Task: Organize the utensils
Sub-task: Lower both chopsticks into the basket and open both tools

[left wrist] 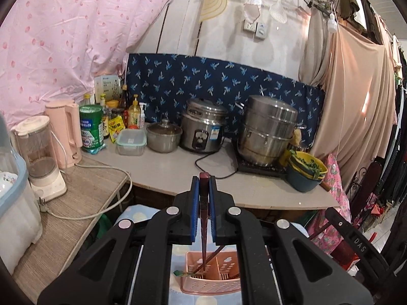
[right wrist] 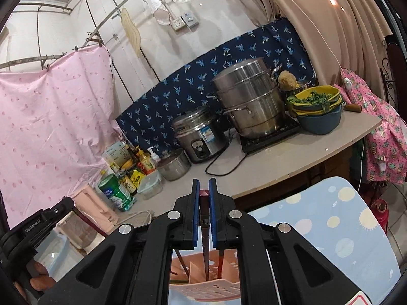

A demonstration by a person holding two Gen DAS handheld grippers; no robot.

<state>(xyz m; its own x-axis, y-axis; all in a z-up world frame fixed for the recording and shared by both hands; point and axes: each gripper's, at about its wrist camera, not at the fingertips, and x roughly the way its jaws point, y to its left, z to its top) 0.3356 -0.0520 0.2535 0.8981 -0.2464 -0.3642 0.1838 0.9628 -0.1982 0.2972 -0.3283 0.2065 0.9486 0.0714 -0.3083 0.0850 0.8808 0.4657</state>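
Two pots (left wrist: 267,132); one rice cooker (left wrist: 203,127).

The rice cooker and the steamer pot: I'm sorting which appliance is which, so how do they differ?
The rice cooker is shorter, one body with a front control and a label; the steamer pot is taller, stacked in tiers, with side handles. The rice cooker sits straight on the counter with a black cord trailing; the steamer pot stands on a black cooktop. Both are lidded stainless steel.
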